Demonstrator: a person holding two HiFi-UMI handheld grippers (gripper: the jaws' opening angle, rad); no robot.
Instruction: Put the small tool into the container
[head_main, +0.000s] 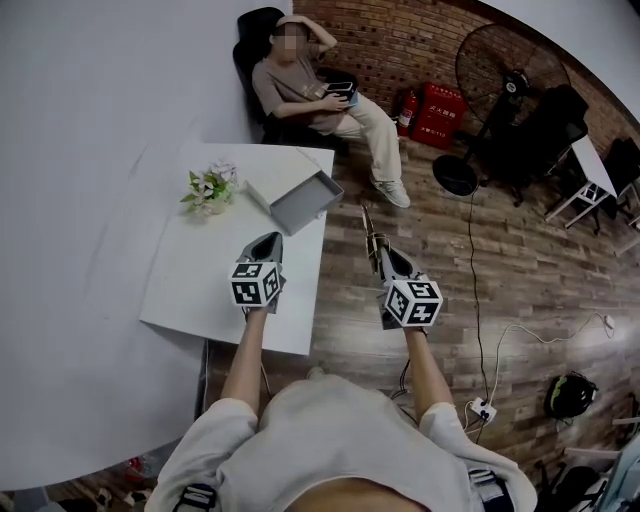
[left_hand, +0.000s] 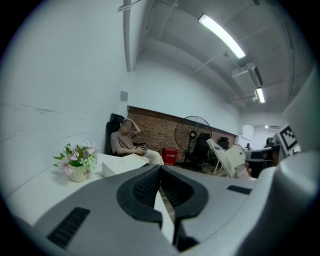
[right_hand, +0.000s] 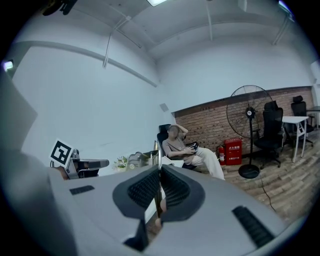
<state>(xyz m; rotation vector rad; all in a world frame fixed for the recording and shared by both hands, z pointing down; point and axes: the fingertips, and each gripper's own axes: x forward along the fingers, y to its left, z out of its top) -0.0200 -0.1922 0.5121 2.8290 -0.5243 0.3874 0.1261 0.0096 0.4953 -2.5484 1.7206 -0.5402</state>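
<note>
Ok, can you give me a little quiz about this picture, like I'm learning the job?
1. Fill in the gap: the left gripper, jaws together with nothing between them, is above the white ____.
2. Which gripper is shut on the small tool?
A) the left gripper
B) the right gripper
C) neither
3. True or false: the small tool already lies in the container.

Key:
1. table
2. B
3. False. The thin tool sticks out from between the right gripper's jaws, off to the side of the table.
</note>
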